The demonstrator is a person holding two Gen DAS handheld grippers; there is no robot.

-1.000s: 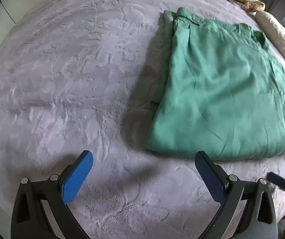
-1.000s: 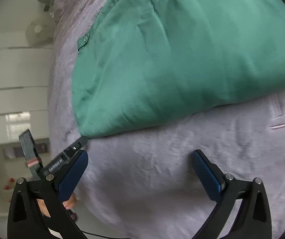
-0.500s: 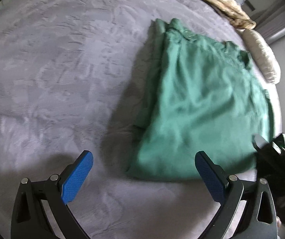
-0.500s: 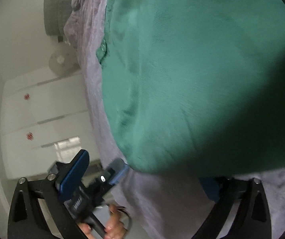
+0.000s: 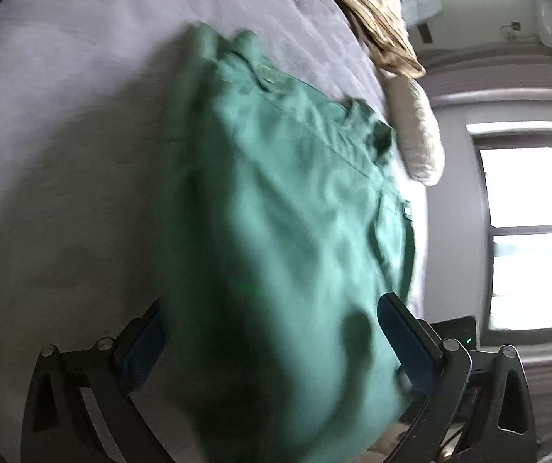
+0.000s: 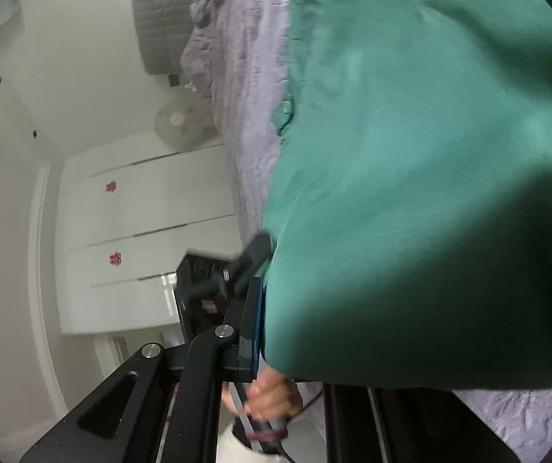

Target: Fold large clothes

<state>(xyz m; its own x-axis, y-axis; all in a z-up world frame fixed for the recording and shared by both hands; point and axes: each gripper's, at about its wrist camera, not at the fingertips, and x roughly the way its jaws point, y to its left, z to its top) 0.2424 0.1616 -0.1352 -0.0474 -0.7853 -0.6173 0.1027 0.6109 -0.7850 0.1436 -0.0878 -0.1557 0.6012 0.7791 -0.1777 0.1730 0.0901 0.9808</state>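
Two grippers work the near hem of the folded green woven-cotton garment (image 5: 295,231) lying on the grey-lilac textured bedspread (image 5: 63,135). Right gripper (image 6: 272,332) is closing on its corner — cloth between the jaws; left gripper (image 5: 272,347) stands spread, hem between its pads. Clamp left before lifting, keep both corners level. Long axis runs away from the grippers, collar toward the cream pillow (image 5: 419,139).

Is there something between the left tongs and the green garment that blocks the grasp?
Nothing visible. The green garment on the bed already lies between the open fingers of the left tongs, its near edge inside the gap. The pillow and the beige cloth lie far behind it.
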